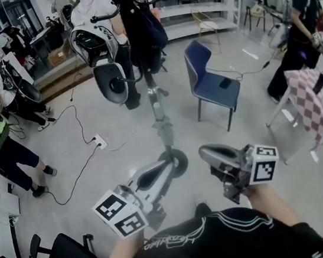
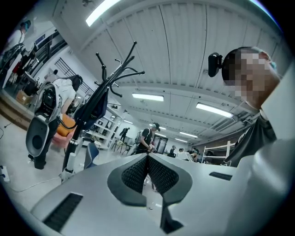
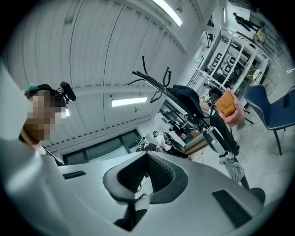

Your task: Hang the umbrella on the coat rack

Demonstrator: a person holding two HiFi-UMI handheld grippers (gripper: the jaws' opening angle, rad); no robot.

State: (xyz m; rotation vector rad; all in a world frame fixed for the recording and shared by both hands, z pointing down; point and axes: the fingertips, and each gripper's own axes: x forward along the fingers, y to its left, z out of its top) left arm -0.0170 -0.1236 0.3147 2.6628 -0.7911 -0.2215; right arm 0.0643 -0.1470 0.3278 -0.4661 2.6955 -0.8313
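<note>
The coat rack (image 1: 157, 105) stands on the floor ahead of me on a round base (image 1: 175, 161); its curved hooks show in the left gripper view (image 2: 115, 73) and the right gripper view (image 3: 152, 80). A dark, folded thing that looks like the umbrella (image 2: 93, 109) hangs from the rack's upper hooks (image 1: 143, 29), also (image 3: 186, 94). My left gripper (image 1: 162, 168) is held low beside the base, its jaws shut with nothing between them (image 2: 148, 157). My right gripper (image 1: 205, 150) is to the right of the base, also shut and empty (image 3: 147, 157). Neither touches the rack.
A blue chair (image 1: 212, 85) stands right of the rack. A person in white (image 1: 98, 15) with gear stands just left of it. A power strip and cables (image 1: 99, 143) lie on the floor. A checked table (image 1: 319, 103) is at the right; other people stand at the left (image 1: 1, 88).
</note>
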